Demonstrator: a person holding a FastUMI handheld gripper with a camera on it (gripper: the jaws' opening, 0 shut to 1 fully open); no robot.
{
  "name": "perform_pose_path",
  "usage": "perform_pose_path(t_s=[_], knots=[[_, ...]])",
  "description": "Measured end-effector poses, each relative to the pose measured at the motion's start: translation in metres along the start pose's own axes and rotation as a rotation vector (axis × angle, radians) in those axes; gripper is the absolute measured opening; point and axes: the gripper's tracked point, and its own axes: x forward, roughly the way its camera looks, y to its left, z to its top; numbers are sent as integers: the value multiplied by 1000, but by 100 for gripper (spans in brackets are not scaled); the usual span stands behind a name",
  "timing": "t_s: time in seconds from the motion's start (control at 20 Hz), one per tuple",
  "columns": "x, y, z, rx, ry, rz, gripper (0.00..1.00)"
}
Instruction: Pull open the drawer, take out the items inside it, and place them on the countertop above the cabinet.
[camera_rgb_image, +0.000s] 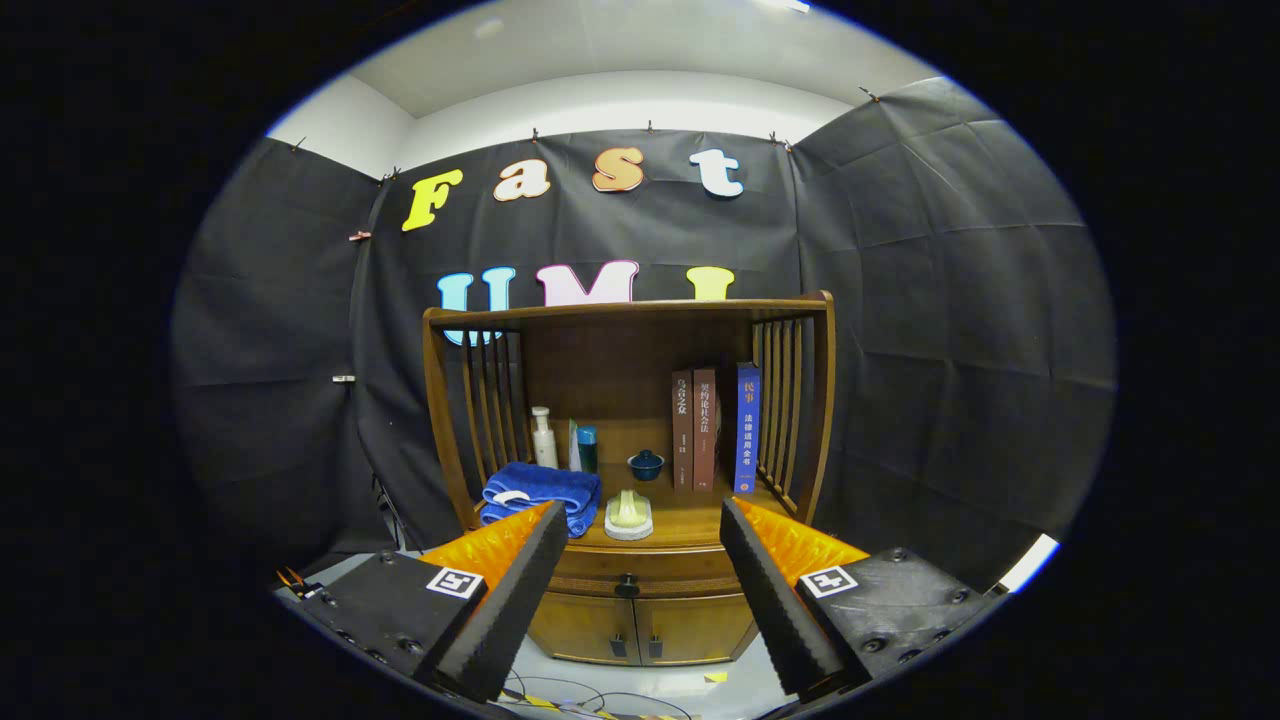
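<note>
Gripper view: the gripper (640, 560) is facing the wooden cabinet (640, 620) from a distance, its fingers spread wide and holding nothing. Between them, the drawer (640, 568) is sitting flush and closed, its dark knob (627, 586) centred just ahead. On the countertop (690, 515) above are lying a blue towel (540, 490), a pale brush-like item (628, 515), a small blue cup (645, 464), bottles (545, 437) and upright books (712, 428).

Judgement: this arrangement is fitting either an approach toward the closed drawer or a drawer emptied and closed again. Its contents are hidden. Any pull is calling for the fingers closing on the knob.
</note>
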Motion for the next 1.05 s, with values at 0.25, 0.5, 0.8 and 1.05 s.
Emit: perform_pose_path(t_s=[0.25, 0.5, 0.8, 1.05], knots=[[0, -3, -2, 12, 8, -4, 99], [-1, -2, -2, 16, 1, 4, 99], [-2, -6, 0, 12, 0, -5, 99], [-2, -7, -2, 9, 4, -6, 99]])
